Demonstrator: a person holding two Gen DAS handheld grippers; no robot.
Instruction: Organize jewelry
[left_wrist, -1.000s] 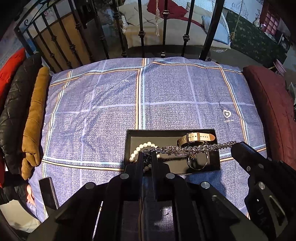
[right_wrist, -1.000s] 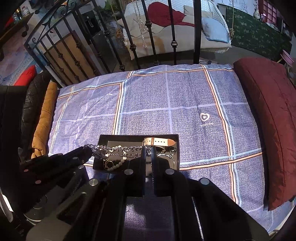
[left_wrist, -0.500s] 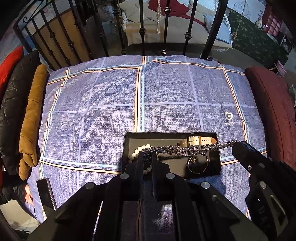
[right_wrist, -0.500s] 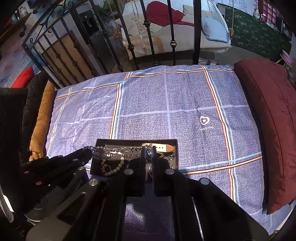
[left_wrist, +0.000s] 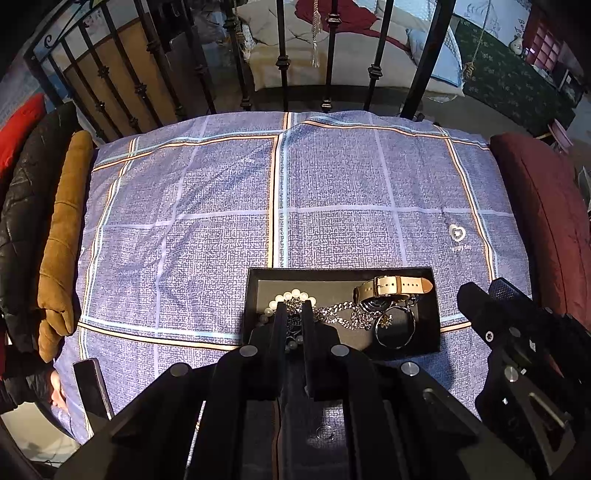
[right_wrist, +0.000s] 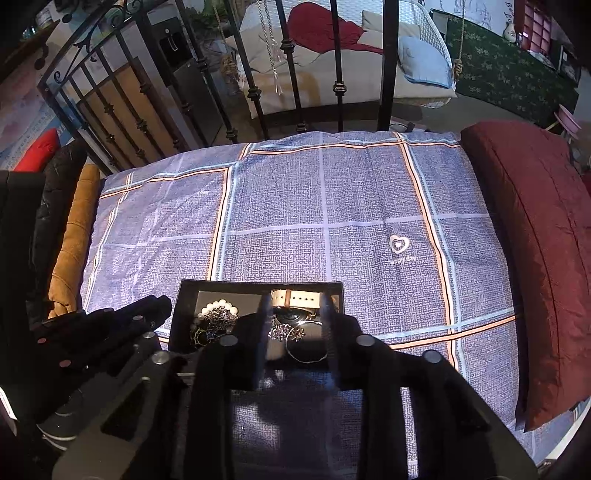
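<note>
A black jewelry tray (left_wrist: 341, 274) (right_wrist: 258, 285) lies on the blue checked bedspread. It holds a pearl bracelet (left_wrist: 291, 296) (right_wrist: 216, 305), a beige-strap watch (left_wrist: 393, 287) (right_wrist: 303, 298), a thin bangle (left_wrist: 395, 328) (right_wrist: 306, 352) and a silver chain (left_wrist: 343, 314). My left gripper (left_wrist: 293, 308) is shut on the chain's left end over the tray's left part. The rest of the chain lies slack across the tray toward the watch. My right gripper (right_wrist: 293, 299) is open and empty above the tray's right part, with the chain's right end (right_wrist: 286, 332) lying below it.
The bedspread (left_wrist: 295, 206) spreads beyond the tray. A dark red cushion (right_wrist: 535, 240) lines the right side. A tan and a black cushion (left_wrist: 59, 236) line the left. A black iron railing (left_wrist: 280, 66) stands behind the bed. A phone (left_wrist: 92, 387) lies at the near left.
My right gripper has opened and let go of the chain's right end. The chain, held taut between both grippers before, now sags into the tray. Both grippers have come lower.
</note>
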